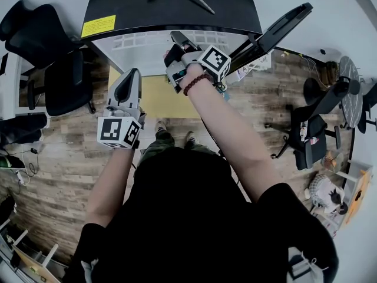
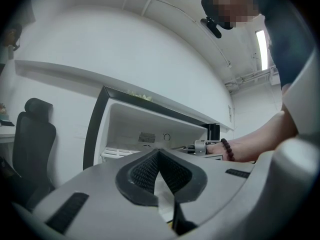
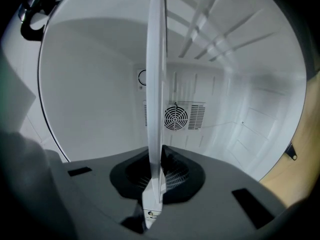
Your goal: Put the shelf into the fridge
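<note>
- Your right gripper (image 3: pixel 157 173) is clamped on the white shelf (image 3: pixel 156 84), which reaches into the fridge (image 1: pixel 171 5) cavity towards the fan grille (image 3: pixel 176 117).
- Your left gripper (image 2: pixel 159 156) is closed on nothing, back from the opening.
- The open door (image 1: pixel 277 28) stands just right of your right arm.
- A black chair (image 1: pixel 59 69) sits left of the fridge.

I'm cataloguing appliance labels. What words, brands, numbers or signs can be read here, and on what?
Yellow sticker on the fridge top: print too small to read.
Near marker cube and far marker cube: black square patterns, no words.
Nothing else readable.
</note>
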`<state>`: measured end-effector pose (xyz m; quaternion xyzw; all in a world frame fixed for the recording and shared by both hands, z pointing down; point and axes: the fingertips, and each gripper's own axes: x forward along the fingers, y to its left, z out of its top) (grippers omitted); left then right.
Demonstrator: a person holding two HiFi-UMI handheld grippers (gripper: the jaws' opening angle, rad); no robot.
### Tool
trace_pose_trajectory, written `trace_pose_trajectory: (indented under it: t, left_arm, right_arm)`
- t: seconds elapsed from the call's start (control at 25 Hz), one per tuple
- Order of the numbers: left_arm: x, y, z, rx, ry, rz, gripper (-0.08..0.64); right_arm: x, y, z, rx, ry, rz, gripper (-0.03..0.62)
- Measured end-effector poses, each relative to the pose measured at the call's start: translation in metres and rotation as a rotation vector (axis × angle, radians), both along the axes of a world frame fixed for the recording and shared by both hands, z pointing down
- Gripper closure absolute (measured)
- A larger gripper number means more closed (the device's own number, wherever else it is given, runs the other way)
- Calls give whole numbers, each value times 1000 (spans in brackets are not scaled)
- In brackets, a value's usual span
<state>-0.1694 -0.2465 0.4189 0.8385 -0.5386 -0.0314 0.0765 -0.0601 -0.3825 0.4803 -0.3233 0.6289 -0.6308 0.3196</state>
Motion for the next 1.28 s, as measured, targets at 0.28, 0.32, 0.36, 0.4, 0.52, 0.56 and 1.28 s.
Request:
trace_pose_trajectory:
  t: [0.28,0.32,0.36,0.4,0.52,0.56,1.28]
  left_arm:
    - [-5,6,-4,8,1,-18,541]
    - [-5,7,-4,10,1,-18,541]
    - [-4,7,-5,13,1,-17,541]
    - [-3,8,-5,14,2,-17,541]
    - [-1,11,-7,20,5,-17,541]
    - [-1,11,-8,21,6,-18,541]
    - [3,29,-18,42,6,-26,541]
  right_arm:
    - [-1,9,-1,1,1,6,554]
    - [-1,11,-1,-1,2,6,554]
    - [-1,13,-1,-3,2,6,554]
    - [-1,15,0,-4,3,6,554]
    - [0,21,0,-6,5,4,554]
    - [0,23,-1,-6,4,4,554]
    - [1,51,1,-2,9,1,554]
